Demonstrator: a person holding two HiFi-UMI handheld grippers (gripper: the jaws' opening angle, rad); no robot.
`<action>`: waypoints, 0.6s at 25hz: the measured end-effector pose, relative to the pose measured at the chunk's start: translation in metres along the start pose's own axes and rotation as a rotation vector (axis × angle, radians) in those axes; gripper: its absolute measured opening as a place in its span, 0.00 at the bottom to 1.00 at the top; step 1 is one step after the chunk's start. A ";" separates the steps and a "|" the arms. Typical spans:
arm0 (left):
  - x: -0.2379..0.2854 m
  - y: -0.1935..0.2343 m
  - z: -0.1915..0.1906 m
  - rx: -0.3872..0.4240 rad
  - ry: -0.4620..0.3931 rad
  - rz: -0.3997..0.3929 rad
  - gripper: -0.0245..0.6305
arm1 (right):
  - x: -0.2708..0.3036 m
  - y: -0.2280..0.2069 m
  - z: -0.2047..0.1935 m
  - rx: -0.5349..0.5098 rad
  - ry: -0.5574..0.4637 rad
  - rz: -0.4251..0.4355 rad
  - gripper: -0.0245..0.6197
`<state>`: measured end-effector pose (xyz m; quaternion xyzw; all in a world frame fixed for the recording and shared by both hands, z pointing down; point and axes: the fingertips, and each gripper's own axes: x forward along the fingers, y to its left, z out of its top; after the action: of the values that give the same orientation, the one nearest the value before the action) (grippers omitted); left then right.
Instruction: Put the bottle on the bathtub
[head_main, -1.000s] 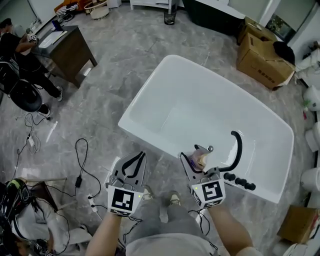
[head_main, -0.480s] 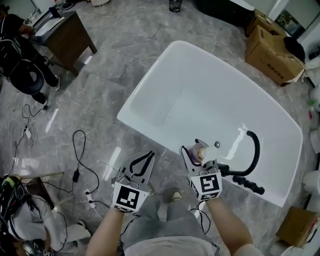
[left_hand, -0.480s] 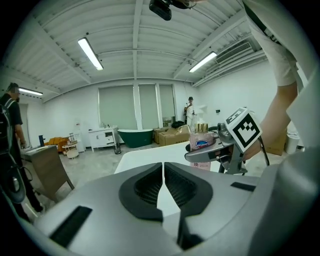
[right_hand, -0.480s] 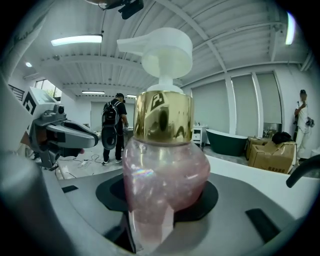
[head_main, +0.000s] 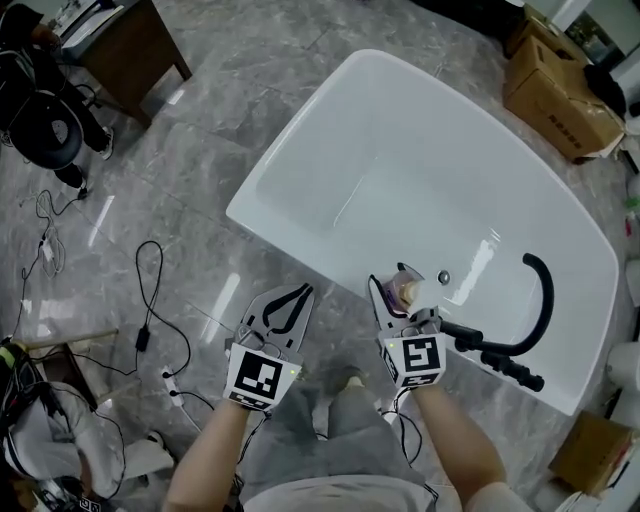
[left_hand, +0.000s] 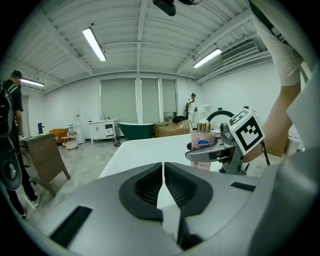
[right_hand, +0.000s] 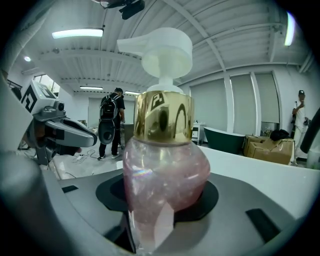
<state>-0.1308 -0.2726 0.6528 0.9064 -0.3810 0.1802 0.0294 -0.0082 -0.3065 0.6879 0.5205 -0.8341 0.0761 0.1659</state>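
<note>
Grey marble-look floor (head_main: 200, 150) all round, loose cables (head_main: 150, 290) at your left, a cardboard box (head_main: 560, 95) far right. White bathtub (head_main: 300, 140) sits diagonal in front of you, glossy, with a black tap fitting (head_main: 535, 300) on its near right rim.

Your right claw (head_main: 400, 287) is clamped on the bottle (right_hand: 165, 175), jaws round the pink see-through belly, below the gold collar. From the head view the bottle hangs over the near rim, just beside the tap; you can't tell if its base touches.

Left claw (left_hand: 163, 175) is narrow, jaws nearly together, nothing between them, and it hangs over the floor, short of the tub.

Handling, as a guess:
- rigid and smooth-walled, so probably slippery
- looks light to middling
- the white pump head makes it top-heavy
- the belly is the right place to hold it; the collar and pump would likely twist

The rim looks narrow, rounded and slick, so set the base flat on the widest part by the tap and open up slowly, or the bottle may slide into the tub
</note>
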 end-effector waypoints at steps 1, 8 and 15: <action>0.002 -0.001 -0.003 -0.001 0.003 -0.002 0.08 | 0.002 0.000 -0.004 0.000 0.000 0.001 0.39; 0.006 -0.007 -0.006 -0.025 -0.013 -0.013 0.08 | 0.006 -0.005 -0.032 -0.016 0.015 -0.011 0.39; 0.004 -0.019 -0.016 -0.039 0.010 -0.013 0.08 | 0.003 0.005 -0.032 -0.079 -0.020 0.024 0.40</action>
<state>-0.1200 -0.2592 0.6707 0.9071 -0.3785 0.1771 0.0502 -0.0071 -0.2974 0.7195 0.5042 -0.8442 0.0398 0.1772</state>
